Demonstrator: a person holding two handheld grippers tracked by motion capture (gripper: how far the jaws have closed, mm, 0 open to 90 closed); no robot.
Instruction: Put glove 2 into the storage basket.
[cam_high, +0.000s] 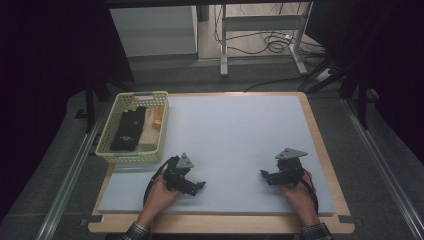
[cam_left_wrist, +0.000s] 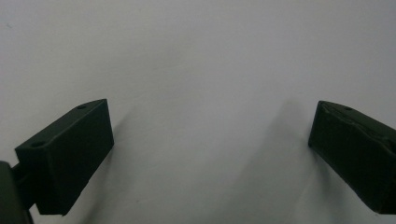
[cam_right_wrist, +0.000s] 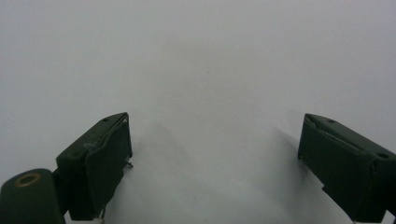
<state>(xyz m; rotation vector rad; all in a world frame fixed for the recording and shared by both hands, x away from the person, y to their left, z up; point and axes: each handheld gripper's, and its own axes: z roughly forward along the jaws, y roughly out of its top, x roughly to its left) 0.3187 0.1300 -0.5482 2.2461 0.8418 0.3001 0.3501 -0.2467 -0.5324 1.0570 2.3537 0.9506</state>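
Note:
My left gripper (cam_high: 199, 186) rests low over the grey mat (cam_high: 235, 135) near its front left, held by a hand. In the left gripper view its jaws stand wide apart, the gripper (cam_left_wrist: 210, 126) open with only bare mat between them. My right gripper (cam_high: 264, 174) sits over the mat's front right, pointing left toward the other one. In the right gripper view the gripper (cam_right_wrist: 214, 140) is open too, nothing between its jaws. A pale yellow basket (cam_high: 112, 154) at the mat's left edge holds a black folded item (cam_high: 128, 129), a cream cloth (cam_high: 148, 131) and an orange piece (cam_high: 157, 120).
The mat lies on a wooden table (cam_high: 320, 145) with metal rails (cam_high: 70, 175) along both sides. Beyond the far edge stand a desk frame (cam_high: 223, 45) and loose cables (cam_high: 275, 42) on the floor. A wide stretch of bare mat lies ahead of both grippers.

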